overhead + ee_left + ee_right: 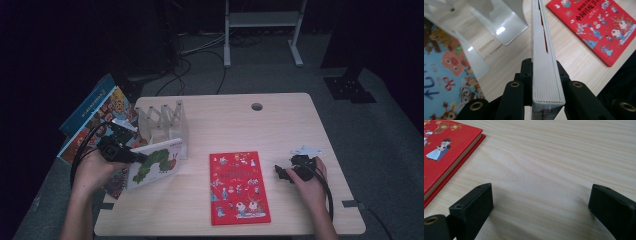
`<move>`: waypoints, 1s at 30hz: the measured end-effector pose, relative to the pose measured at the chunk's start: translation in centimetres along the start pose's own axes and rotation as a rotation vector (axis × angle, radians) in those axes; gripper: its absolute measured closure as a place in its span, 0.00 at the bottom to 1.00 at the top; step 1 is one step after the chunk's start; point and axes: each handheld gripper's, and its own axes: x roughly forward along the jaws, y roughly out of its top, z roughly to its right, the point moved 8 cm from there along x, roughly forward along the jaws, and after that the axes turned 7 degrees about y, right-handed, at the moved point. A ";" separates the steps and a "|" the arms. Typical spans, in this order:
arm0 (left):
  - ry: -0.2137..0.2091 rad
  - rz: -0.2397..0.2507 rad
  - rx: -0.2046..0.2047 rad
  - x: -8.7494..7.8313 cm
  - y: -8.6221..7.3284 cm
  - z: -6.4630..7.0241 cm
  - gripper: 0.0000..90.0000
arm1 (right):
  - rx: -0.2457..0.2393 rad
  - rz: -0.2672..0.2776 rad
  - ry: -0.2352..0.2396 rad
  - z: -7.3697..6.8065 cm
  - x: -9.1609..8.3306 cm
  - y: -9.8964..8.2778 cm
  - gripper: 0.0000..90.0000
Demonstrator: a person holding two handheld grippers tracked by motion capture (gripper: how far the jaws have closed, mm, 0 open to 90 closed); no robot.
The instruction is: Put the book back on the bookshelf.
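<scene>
The left gripper [545,75] is clamped on the lower edge of a thick white caterpillar board book [154,162], its black jaws pressing both covers, with the page block standing up between them in the left gripper view. The book hangs tilted above the table [280,125], just in front of the white slotted book rack [165,122], whose nearest divider stands beside the book's far end.

The grip sits at one end of the book only, so the free end could sag or twist as it is steered toward a slot. It might then strike a divider and push the light rack back, or slip from the pads. More picture books [95,112] lean off the table edge on the rack's far side and could be knocked.

Well apart from the rack, on the far side of the red picture book [239,187] lying flat on the table, the right gripper [541,202] rests low over bare wood, its jaws spread wide with nothing between them. The red book's corner lies just beside its left jaw.
</scene>
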 end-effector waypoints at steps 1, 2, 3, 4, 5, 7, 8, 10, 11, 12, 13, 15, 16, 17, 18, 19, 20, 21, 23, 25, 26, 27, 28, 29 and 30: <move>0.008 -0.002 -0.003 0.0 -0.1 -0.2 0.84 | 0.000 0.000 0.000 0.0 0.0 0.0 0.05; 0.010 0.000 -0.011 0.0 -0.1 -0.4 0.83 | 0.000 0.000 0.000 0.0 0.0 0.0 0.05; 0.014 -0.001 -0.014 0.0 -0.2 -0.6 0.84 | 0.000 0.000 0.000 0.0 0.0 0.0 0.05; 0.018 -0.002 -0.020 0.0 -0.1 -0.8 0.83 | 0.000 0.000 0.000 0.0 0.0 0.0 0.05; 0.018 -0.003 -0.022 0.0 -0.1 -0.9 0.83 | 0.001 0.000 -0.001 0.0 0.0 0.0 0.05; 0.023 0.002 -0.030 0.0 0.2 -1.3 0.83 | -0.001 -0.002 0.001 0.0 0.0 0.0 0.05; 0.024 0.005 -0.034 0.1 0.4 -1.4 0.84 | -0.001 -0.003 0.001 0.0 0.0 0.0 0.05; 0.030 0.005 -0.043 0.4 0.8 -1.7 0.83 | -0.001 -0.003 0.001 0.0 0.0 0.0 0.05; 0.030 0.005 -0.043 0.4 0.8 -1.7 0.83 | -0.001 -0.003 0.001 0.0 0.0 0.0 0.05; 0.034 0.007 -0.044 0.5 1.1 -1.9 0.83 | -0.001 -0.003 0.001 0.0 0.0 0.0 0.05; 0.037 0.007 -0.048 0.7 1.4 -2.1 0.83 | -0.001 -0.003 0.001 0.0 0.0 0.0 0.04; 0.038 0.019 -0.061 1.1 2.2 -2.5 0.83 | 0.000 -0.004 0.001 0.0 0.1 0.0 0.04; 0.040 0.021 -0.067 1.2 2.4 -2.5 0.83 | 0.000 -0.004 0.001 0.0 0.1 0.0 0.04; 0.043 0.027 -0.070 1.4 2.8 -2.7 0.83 | 0.000 -0.004 0.001 0.0 0.1 0.0 0.04; 0.043 0.027 -0.070 1.4 2.8 -2.7 0.83 | 0.000 -0.004 0.001 0.0 0.1 0.0 0.04; 0.053 0.041 -0.072 1.9 3.5 -2.9 0.83 | 0.000 -0.004 0.001 0.0 0.1 0.0 0.04; 0.054 0.044 -0.078 2.2 3.8 -2.9 0.83 | 0.000 -0.004 0.001 0.0 0.1 0.0 0.04; 0.054 0.049 -0.083 2.4 4.0 -3.0 0.84 | 0.000 -0.004 0.001 0.0 0.1 0.0 0.04; 0.056 0.051 -0.089 2.9 4.7 -3.1 0.83 | 0.001 -0.006 0.001 0.0 0.1 0.0 0.03; 0.073 0.049 -0.095 3.3 5.2 -3.4 0.83 | 0.001 -0.006 0.001 0.0 0.1 0.0 0.03; 0.084 0.051 -0.100 3.6 5.5 -3.6 0.83 | 0.001 -0.006 0.001 0.0 0.1 0.0 0.03; 0.088 0.054 -0.100 3.7 5.7 -3.7 0.83 | 0.001 -0.006 0.001 0.0 0.1 0.0 0.03; 0.094 0.060 -0.104 3.9 5.9 -3.8 0.83 | 0.001 -0.006 0.001 0.0 0.1 0.0 0.03; 0.093 0.061 -0.114 4.1 6.0 -3.8 0.83 | 0.001 -0.006 0.001 0.0 0.1 0.0 0.03; 0.095 0.064 -0.119 4.3 6.2 -4.0 0.83 | 0.001 -0.006 0.001 0.0 0.1 0.0 0.03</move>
